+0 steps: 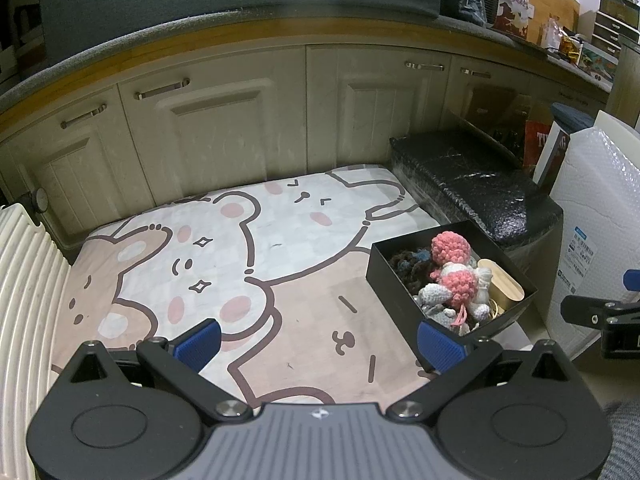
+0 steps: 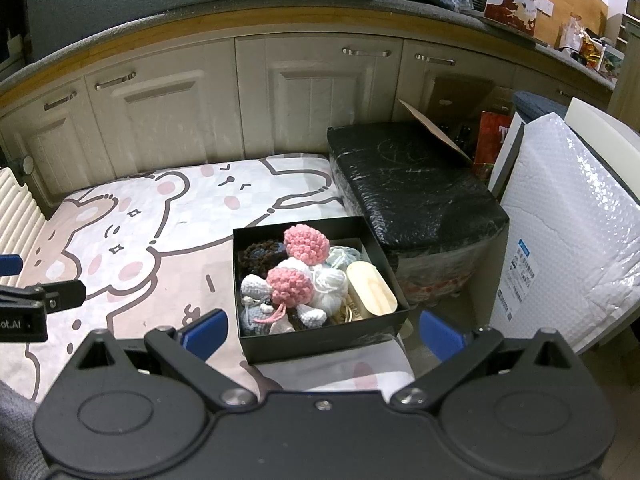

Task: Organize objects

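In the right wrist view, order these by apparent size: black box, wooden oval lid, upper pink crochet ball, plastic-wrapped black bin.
1. plastic-wrapped black bin
2. black box
3. wooden oval lid and upper pink crochet ball: too similar to rank.

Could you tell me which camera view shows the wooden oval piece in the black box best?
The right wrist view: the wooden piece lies near centre, its whole top visible inside the box. The left wrist view shows it off to the side, partly hidden behind crochet toys.
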Tool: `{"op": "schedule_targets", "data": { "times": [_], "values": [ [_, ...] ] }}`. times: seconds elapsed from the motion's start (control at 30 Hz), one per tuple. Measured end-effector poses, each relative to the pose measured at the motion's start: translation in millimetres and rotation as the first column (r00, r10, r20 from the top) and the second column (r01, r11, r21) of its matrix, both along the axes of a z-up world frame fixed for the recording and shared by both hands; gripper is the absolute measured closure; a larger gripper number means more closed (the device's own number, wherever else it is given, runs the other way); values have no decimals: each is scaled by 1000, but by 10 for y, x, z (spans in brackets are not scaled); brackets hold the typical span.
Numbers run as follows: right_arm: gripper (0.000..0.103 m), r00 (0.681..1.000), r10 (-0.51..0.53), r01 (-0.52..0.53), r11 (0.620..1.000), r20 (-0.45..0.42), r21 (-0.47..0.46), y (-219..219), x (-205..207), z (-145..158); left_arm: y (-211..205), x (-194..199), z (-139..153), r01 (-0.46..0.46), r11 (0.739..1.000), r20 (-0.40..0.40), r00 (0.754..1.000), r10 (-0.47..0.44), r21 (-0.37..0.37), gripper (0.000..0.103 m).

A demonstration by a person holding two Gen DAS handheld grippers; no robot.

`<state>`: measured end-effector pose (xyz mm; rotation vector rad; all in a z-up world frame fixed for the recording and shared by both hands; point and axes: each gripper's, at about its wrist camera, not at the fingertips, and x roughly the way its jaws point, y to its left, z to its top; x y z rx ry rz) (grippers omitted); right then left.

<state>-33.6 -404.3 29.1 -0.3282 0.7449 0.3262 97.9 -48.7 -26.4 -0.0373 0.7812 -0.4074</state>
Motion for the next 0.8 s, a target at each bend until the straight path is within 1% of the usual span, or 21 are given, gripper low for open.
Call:
{"op": "schedule_targets", "data": {
  "times": [0.8],
  "values": [
    [0,1000,3,-3,1000,-1,1,19,-4,-26,19,7,11,32,999,1,999,-32,-5,0]
  ]
}}
